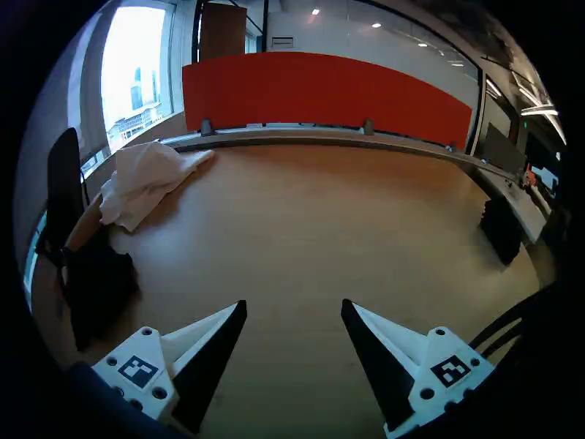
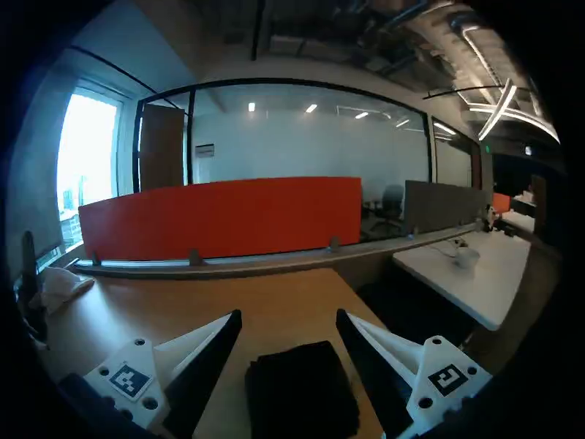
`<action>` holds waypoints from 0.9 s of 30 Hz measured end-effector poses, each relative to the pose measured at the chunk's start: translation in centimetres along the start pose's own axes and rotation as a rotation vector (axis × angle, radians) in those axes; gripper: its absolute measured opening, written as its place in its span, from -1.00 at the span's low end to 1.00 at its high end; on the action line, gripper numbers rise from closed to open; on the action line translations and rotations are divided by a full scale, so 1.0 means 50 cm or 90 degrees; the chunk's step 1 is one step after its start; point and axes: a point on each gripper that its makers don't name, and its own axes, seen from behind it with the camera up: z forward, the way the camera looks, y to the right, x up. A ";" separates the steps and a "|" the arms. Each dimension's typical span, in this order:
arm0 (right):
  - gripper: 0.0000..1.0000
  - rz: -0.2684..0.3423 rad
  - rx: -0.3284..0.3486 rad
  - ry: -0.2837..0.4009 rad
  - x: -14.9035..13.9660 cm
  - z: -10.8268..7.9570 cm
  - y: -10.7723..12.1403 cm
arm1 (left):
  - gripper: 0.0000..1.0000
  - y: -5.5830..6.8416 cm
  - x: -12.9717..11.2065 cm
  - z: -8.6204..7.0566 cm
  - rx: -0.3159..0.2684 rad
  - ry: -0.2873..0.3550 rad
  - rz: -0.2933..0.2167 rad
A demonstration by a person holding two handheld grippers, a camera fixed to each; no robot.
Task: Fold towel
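A crumpled white towel (image 1: 144, 179) lies at the far left corner of the wooden desk (image 1: 314, 219), well beyond my left gripper (image 1: 294, 314), which hovers open above the bare desk with nothing between its fingers. In the right gripper view the same towel (image 2: 62, 284) shows small at the far left edge of the desk (image 2: 219, 300). My right gripper (image 2: 288, 325) is open above a folded black cloth (image 2: 301, 388) lying near the desk's right edge; its fingers do not touch the cloth.
A red divider panel (image 1: 322, 91) runs along the desk's back edge. A dark chair with a black garment (image 1: 95, 282) stands at the left. A black stack (image 1: 503, 228) sits at the desk's right side. A white desk (image 2: 475, 274) stands beyond a gap on the right.
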 end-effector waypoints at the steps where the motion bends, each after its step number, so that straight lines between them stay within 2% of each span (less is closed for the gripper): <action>1: 1.00 -0.005 -0.004 0.005 0.003 0.000 0.000 | 0.92 0.000 0.001 0.000 0.000 0.002 0.000; 9: 1.00 -0.026 0.004 0.024 0.026 -0.002 -0.028 | 0.92 -0.001 0.017 -0.002 -0.002 0.020 -0.004; 16: 1.00 -0.038 0.019 0.038 0.055 0.000 -0.067 | 0.92 -0.012 0.043 0.001 0.001 0.045 -0.020; 22: 1.00 -0.047 0.037 0.043 0.066 0.000 -0.113 | 0.92 -0.027 0.079 0.006 0.003 0.071 -0.018; 27: 1.00 -0.055 0.051 0.047 0.072 0.001 -0.154 | 0.92 -0.043 0.128 0.008 0.008 0.107 -0.016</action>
